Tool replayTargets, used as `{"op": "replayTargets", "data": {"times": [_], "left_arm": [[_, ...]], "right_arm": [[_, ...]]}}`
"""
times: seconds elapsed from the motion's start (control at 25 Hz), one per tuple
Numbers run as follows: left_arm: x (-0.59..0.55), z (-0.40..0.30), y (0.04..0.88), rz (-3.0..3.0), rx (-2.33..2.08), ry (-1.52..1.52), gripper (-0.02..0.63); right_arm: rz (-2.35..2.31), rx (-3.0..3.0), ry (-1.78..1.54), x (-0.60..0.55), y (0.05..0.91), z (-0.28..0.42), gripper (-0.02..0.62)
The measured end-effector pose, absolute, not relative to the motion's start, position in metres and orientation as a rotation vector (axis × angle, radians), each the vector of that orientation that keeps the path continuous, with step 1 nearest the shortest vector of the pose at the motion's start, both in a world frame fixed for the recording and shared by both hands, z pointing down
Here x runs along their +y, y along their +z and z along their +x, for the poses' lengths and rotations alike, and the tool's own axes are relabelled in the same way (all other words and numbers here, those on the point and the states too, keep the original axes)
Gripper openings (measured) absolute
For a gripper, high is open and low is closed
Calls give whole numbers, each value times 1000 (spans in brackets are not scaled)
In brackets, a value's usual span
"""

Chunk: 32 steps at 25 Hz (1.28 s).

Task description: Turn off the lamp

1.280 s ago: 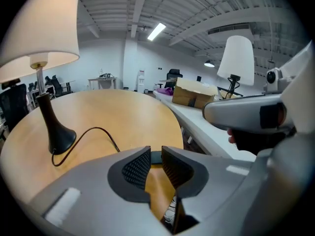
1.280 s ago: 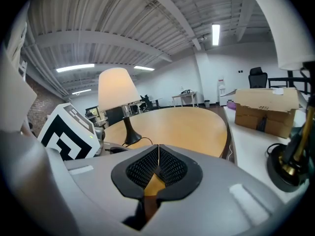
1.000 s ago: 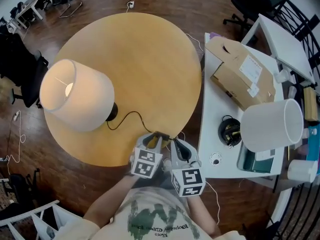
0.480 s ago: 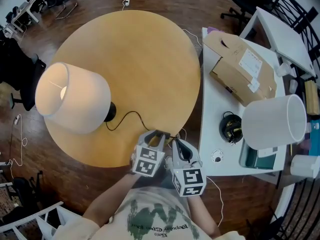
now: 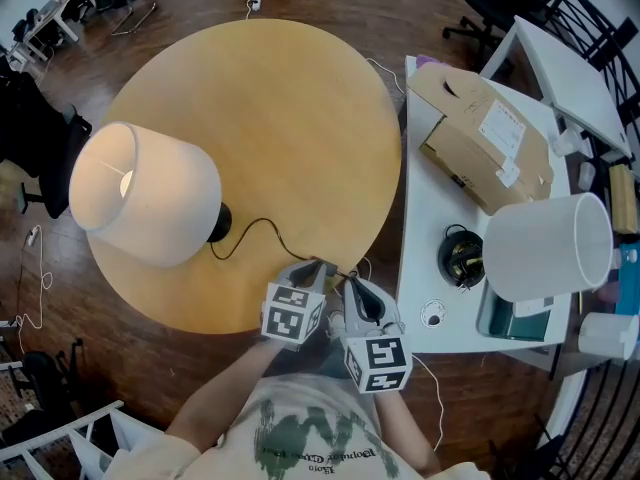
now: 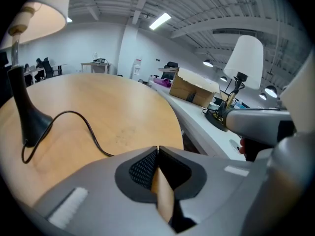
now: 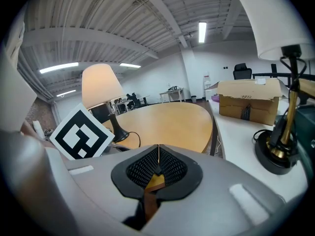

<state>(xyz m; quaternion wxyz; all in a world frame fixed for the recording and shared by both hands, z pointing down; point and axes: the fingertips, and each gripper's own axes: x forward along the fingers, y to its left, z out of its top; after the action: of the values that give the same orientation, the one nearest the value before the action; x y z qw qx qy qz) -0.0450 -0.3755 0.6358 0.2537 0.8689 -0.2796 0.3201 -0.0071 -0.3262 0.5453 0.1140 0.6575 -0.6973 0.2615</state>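
Observation:
The lamp (image 5: 145,193) stands at the left of the round wooden table (image 5: 280,108), its cream shade lit from inside. Its black base (image 5: 221,223) sends a black cord (image 5: 262,229) toward the table's near edge. My left gripper (image 5: 318,267) hovers at that edge where the cord ends, jaws shut with nothing seen between them. My right gripper (image 5: 351,283) sits just right of it, also shut and empty. In the left gripper view the cord (image 6: 88,127) runs from the lamp base (image 6: 28,124) under my left gripper (image 6: 157,149). The right gripper view shows the lit shade (image 7: 101,85) beyond my right gripper (image 7: 158,148).
A white desk (image 5: 425,218) abuts the table on the right. It carries a cardboard box (image 5: 480,143) and a second lamp with a white shade (image 5: 545,248) on a black base (image 5: 460,260). Office chairs (image 5: 40,133) stand on the wooden floor at left.
The left gripper's marker cube has turned slightly. Both grippers stay at the table's near edge and the lamp is still lit.

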Motion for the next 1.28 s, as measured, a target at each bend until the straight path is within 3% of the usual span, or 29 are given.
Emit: {"op": "replayTargets", "data": {"times": [0.6, 1.28], "left_arm": [[-379, -45, 630, 2381, -825, 932, 0], [-381, -100, 563, 2293, -1306, 640, 0]], "right_arm": [[1881, -2100, 749, -332, 540, -18, 3], [1469, -2454, 623, -347, 518, -66, 3]]}}
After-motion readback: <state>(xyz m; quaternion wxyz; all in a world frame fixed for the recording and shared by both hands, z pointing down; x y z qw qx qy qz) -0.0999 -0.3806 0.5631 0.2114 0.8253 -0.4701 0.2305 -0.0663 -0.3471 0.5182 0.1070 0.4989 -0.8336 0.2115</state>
